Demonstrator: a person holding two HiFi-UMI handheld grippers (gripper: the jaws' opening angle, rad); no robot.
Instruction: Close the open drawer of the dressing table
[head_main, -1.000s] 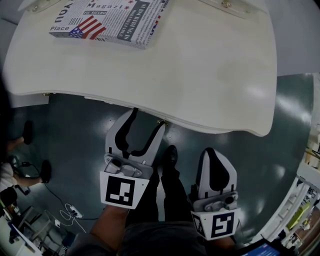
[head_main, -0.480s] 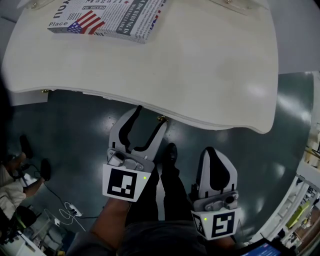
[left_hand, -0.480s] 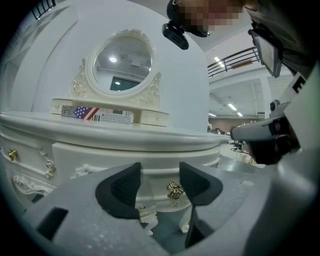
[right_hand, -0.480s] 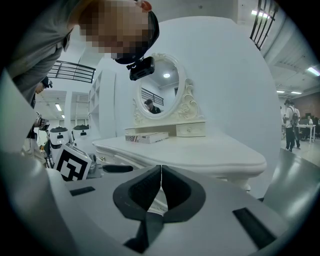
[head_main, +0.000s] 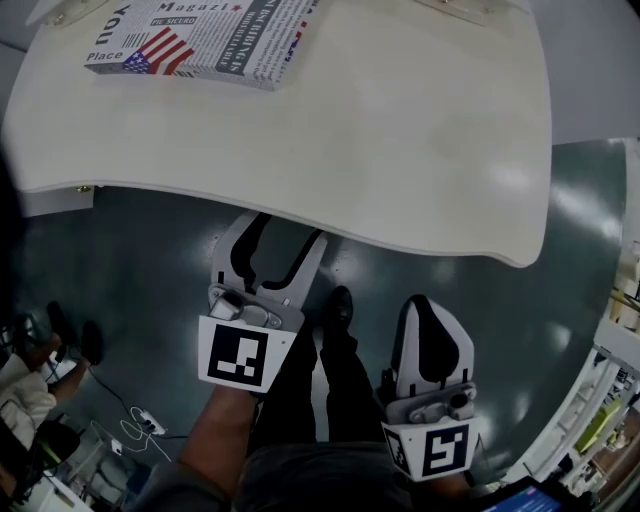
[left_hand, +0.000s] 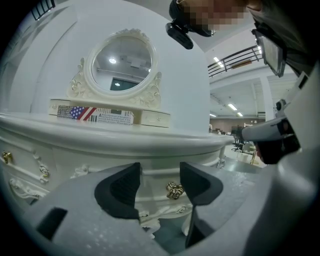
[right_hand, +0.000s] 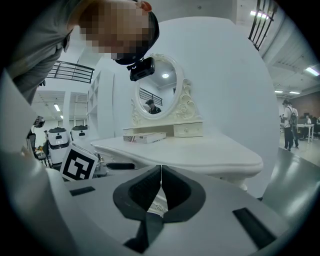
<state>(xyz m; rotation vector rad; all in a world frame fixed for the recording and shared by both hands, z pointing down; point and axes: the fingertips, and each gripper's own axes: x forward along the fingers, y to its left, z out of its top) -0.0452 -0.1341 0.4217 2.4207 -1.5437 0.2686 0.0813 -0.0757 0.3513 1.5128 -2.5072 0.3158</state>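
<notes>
Two grippers, one dressing table, one oval mirror, one newsprint-pattern box, one gold knob. Head view: left gripper (head_main: 288, 232) at 7 o'clock, jaws apart w/ nothing clamped, tips right at the tabletop's front edge. Right gripper (head_main: 425, 305) at 5 o'clock, jaws pressed together on nothing, apart from the table. Dressing table (head_main: 400, 130) is cream-white w/ a curved front edge, filling 12 o'clock; box (head_main: 200, 35) lies on top at 11 o'clock. Left gripper view: drawer front (left_hand: 156, 186) at 6 o'clock under the tabletop lip, white w/ carved trim. Its knot-shaped knob (left_hand: 174, 190) shows betw. the jaws, nearer the right-hand one. Can't tell how far the drawer stands out. Mirror (left_hand: 122, 62) at 11 o'clock
</notes>
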